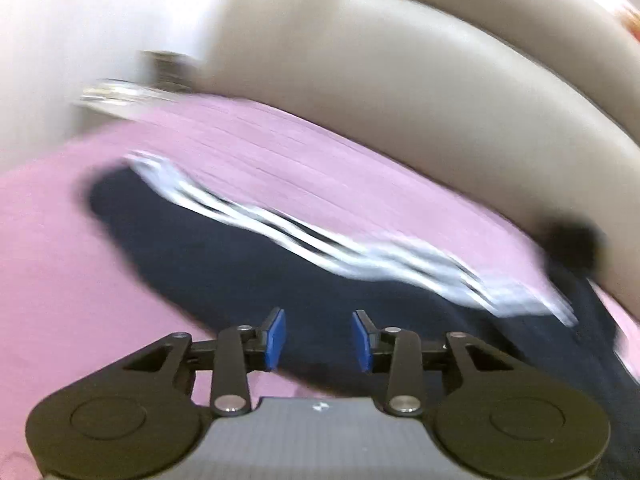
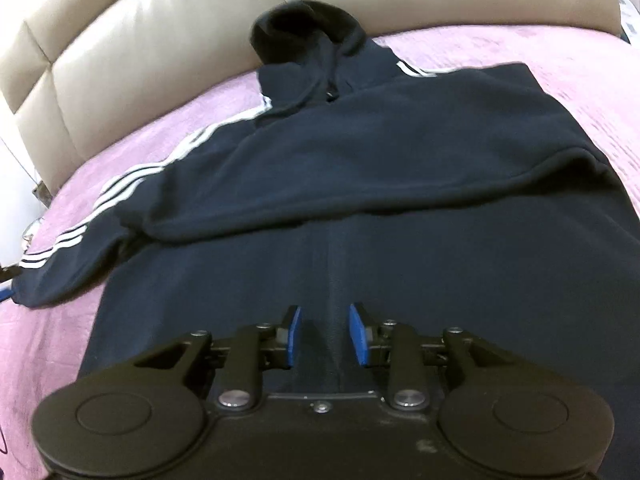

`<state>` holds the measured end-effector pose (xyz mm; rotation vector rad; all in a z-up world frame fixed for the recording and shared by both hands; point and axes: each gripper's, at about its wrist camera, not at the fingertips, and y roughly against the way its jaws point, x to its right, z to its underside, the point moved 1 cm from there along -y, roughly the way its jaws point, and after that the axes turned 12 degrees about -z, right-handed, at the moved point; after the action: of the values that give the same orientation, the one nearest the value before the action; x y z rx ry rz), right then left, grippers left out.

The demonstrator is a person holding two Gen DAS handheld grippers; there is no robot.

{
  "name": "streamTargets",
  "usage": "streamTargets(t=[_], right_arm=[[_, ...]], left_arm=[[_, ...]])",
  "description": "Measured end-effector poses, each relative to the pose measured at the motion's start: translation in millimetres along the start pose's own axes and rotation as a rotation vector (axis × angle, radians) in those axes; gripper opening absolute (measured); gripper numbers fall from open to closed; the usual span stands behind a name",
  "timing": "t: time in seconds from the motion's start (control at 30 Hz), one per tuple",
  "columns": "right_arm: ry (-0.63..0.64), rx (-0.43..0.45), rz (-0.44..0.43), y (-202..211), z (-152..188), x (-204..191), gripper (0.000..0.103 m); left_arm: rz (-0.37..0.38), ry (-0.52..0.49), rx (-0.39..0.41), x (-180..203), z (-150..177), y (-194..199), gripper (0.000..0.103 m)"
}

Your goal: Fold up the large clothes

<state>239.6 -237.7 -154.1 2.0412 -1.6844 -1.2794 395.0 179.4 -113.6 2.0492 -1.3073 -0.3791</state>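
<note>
A dark navy hoodie (image 2: 380,168) with white sleeve stripes lies front up on a pink bedspread (image 2: 60,320). Its hood (image 2: 304,28) points to the headboard. The right sleeve is folded across the chest; the left sleeve (image 2: 100,216) stretches out to the left. My right gripper (image 2: 325,334) is open and empty just above the lower front, over the centre seam. In the blurred left wrist view, my left gripper (image 1: 319,340) is open and empty over the striped sleeve (image 1: 248,256).
A beige padded headboard (image 2: 120,32) runs behind the bed and shows in the left wrist view (image 1: 400,80). The pink bedspread (image 1: 60,260) surrounds the hoodie. A blurred object (image 1: 128,92) lies beyond the bed's left edge.
</note>
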Motion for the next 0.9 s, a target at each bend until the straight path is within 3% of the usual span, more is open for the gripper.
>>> streamTargets(t=[0.1,0.17,0.23,0.33,0.43,0.47,0.53,0.57,0.6,0.63,0.73,0.9], right_arm=[[0.009,-0.017,-0.003,-6.5,4.2,-1.4,0.037],[0.023,-0.016,0.006,-9.9,7.9,-2.5,0.037],[0.035,-0.015,0.008,-9.8,7.8,-5.5,0.037],[0.036,-0.010,0.003,-10.4,8.9,-3.8,0.037],[0.036,-0.008,0.004,-10.3,10.0,-3.9,0.037],[0.037,-0.008,0.004,-9.9,10.2,-3.8,0.037],[0.032,-0.004,0.005,-8.9,10.1,-2.5,0.038],[0.026,-0.001,0.004,-8.2,9.4,-1.5,0.038],[0.020,0.002,-0.002,-7.2,8.3,-0.3,0.038],[0.013,0.007,-0.003,-5.8,6.8,0.5,0.038],[-0.007,0.031,0.003,-0.5,1.8,4.9,0.039],[-0.015,0.074,0.015,12.2,-6.5,11.1,0.039]], left_arm=[[-0.154,0.117,0.065,-61.0,-28.9,-19.9,0.076],[-0.189,0.181,0.071,-94.8,-45.2,-39.1,0.079],[-0.157,0.276,0.021,-121.0,-58.4,-59.8,0.079],[-0.018,0.420,-0.060,-149.5,-68.8,-90.2,0.081],[0.003,0.527,-0.137,-160.2,-68.6,-122.8,0.081],[-0.021,0.544,-0.174,-156.0,-65.3,-131.2,0.078],[-0.038,0.548,-0.140,-149.9,-66.5,-136.2,0.071],[-0.051,0.530,-0.133,-145.9,-69.6,-138.6,0.059],[-0.057,0.498,-0.144,-140.5,-72.8,-143.1,0.019],[-0.062,0.466,-0.155,-133.2,-75.4,-146.7,0.011],[-0.088,0.361,-0.053,-105.1,-83.1,-123.8,0.010],[0.030,0.129,0.131,-25.3,-79.2,-45.3,0.010]])
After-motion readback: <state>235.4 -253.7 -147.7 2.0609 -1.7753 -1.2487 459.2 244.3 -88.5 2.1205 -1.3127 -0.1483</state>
